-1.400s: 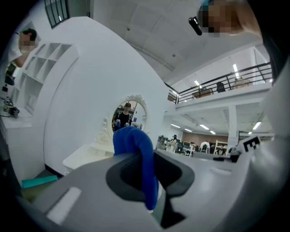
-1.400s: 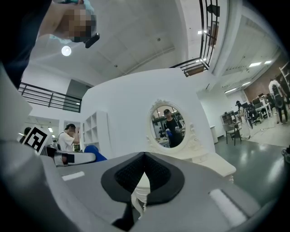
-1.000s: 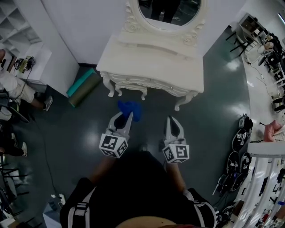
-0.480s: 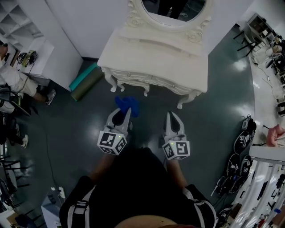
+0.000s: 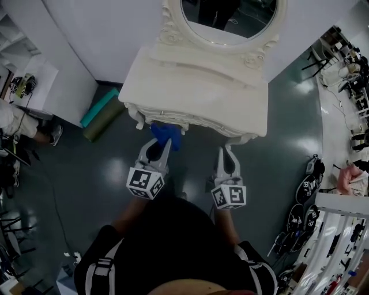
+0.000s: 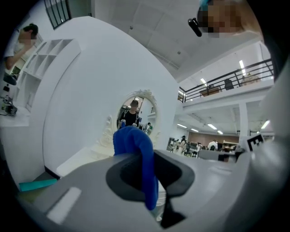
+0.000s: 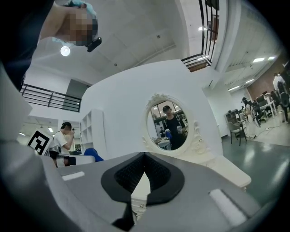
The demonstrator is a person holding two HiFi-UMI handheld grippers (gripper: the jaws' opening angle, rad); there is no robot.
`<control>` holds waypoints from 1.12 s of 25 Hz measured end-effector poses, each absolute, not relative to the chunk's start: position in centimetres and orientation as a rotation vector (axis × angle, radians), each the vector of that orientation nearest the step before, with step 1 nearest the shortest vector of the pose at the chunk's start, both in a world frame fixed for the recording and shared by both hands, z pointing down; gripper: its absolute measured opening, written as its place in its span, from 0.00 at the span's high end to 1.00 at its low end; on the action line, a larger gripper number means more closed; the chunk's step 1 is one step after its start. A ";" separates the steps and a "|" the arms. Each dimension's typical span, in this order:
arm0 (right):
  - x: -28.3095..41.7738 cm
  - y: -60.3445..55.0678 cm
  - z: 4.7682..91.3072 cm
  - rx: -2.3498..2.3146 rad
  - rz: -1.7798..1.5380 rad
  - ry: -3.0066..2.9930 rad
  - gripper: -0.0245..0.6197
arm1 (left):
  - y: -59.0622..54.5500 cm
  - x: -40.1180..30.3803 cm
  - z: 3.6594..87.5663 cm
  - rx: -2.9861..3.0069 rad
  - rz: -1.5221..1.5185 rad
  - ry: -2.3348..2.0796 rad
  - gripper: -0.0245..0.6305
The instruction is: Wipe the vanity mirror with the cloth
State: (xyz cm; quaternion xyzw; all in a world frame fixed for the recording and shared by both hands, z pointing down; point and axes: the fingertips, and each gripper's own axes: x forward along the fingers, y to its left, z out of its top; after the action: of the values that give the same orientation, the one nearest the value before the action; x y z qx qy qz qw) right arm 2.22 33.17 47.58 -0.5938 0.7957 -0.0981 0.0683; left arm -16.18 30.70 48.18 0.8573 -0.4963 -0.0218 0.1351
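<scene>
Left claw (image 5: 164, 148) tight on blue cloth (image 5: 168, 135)

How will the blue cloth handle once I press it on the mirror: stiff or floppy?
Likely floppy: the cloth hangs in a soft fold from the shut jaws of the left gripper. Probably light, since a narrow pinch holds it. The loose bunch past the tips may fold or drag unevenly on the mirror.
</scene>
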 end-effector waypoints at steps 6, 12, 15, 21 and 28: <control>0.9 27.4 47.4 -1.850 -0.317 2.353 0.96 | 23.9 -17.8 48.3 2.507 -0.032 -1.380 0.89; -0.4 23.5 47.4 -1.883 -0.321 2.329 0.96 | 19.3 -18.3 48.4 2.519 -0.053 -1.308 0.89; -0.3 22.4 47.2 -1.880 -0.317 2.319 0.96 | 18.2 -17.9 48.5 2.521 -0.046 -1.297 0.89; 0.9 17.3 48.0 -1.864 -0.336 2.325 0.96 | 13.5 -16.0 49.0 2.510 -0.045 -1.271 0.89; 4.3 10.0 49.2 -1.793 -0.335 2.396 0.96 | 6.3 -12.5 49.3 2.466 -0.043 -1.377 0.89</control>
State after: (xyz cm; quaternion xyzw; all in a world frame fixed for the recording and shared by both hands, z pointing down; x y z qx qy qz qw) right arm 4.31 10.03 49.24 -0.5943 0.7939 -0.1110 0.0651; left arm -12.47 6.33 49.30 0.8622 -0.4812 -0.0150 0.1577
